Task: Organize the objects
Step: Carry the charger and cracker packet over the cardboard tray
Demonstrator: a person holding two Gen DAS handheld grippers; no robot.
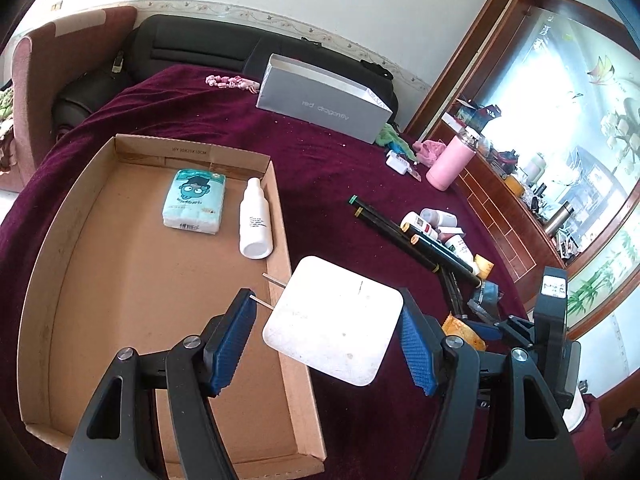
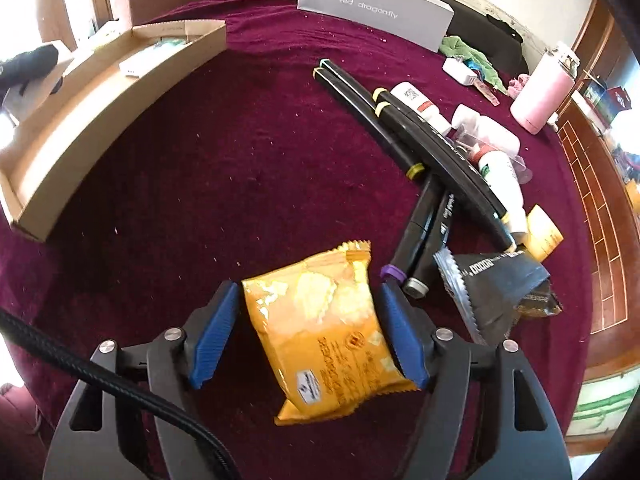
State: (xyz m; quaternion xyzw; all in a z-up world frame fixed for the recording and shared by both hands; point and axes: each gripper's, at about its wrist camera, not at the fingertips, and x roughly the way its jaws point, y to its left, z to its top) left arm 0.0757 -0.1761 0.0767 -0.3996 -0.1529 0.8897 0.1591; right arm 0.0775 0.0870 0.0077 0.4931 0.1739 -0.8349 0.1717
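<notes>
My left gripper (image 1: 324,340) is open around a white square charger (image 1: 334,320) with two metal prongs. The charger hangs over the right wall of the shallow cardboard tray (image 1: 280,216). Its right edge touches the right pad; a gap shows at the left pad. In the tray lie a teal tissue pack (image 1: 194,202) and a white bottle (image 1: 255,220). My right gripper (image 2: 308,340) stands around a yellow snack packet (image 2: 328,332), with both pads at its sides. The packet lies on the maroon cloth (image 2: 200,168).
Black marker pens (image 2: 404,128), small white bottles (image 2: 500,176), a black wrapper (image 2: 492,288) and a yellow item (image 2: 542,232) are piled at right. A grey shoebox (image 2: 376,8) and pink flask (image 2: 544,88) stand at the back. A wooden cabinet (image 1: 500,208) borders the right.
</notes>
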